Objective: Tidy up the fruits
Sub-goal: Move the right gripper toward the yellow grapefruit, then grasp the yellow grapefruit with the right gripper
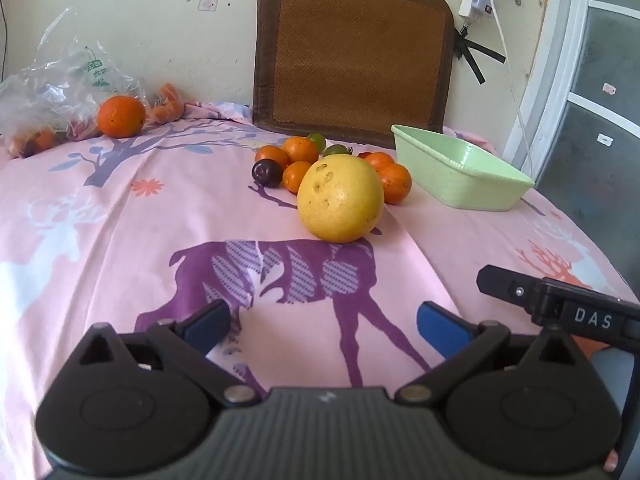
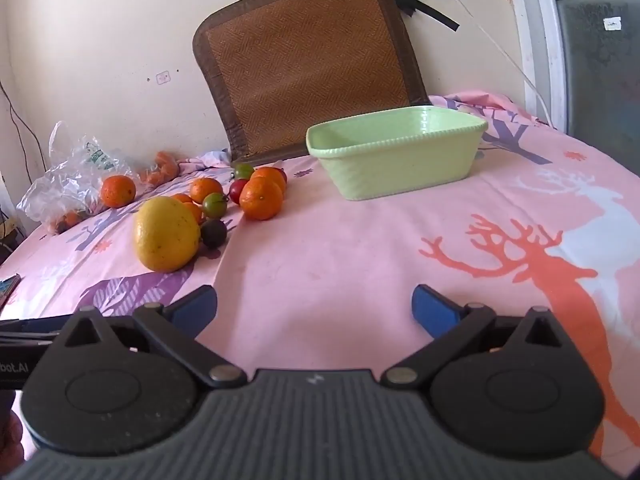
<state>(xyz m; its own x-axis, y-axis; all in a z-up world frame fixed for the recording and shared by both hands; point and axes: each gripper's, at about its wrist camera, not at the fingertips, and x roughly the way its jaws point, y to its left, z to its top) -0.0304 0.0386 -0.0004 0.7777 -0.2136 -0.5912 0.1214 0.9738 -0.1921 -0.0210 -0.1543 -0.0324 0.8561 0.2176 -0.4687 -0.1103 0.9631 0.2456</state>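
A large yellow grapefruit [image 1: 340,198] lies on the pink cloth ahead of my left gripper [image 1: 323,326], which is open and empty. Behind it sits a cluster of small oranges [image 1: 301,149], a dark plum [image 1: 267,173] and green fruits [image 1: 317,139]. A pale green basin [image 1: 460,168] stands empty to the right. In the right wrist view the grapefruit [image 2: 166,234], oranges [image 2: 261,198], plum [image 2: 213,233] and basin [image 2: 394,152] show ahead of my right gripper [image 2: 314,310], which is open and empty.
A lone orange [image 1: 121,116] lies beside a clear plastic bag [image 1: 60,92] with more fruit at the far left. A brown woven mat [image 1: 352,56] leans on the wall. The other gripper's body [image 1: 560,304] shows at right. The cloth [image 2: 360,248] covers the table.
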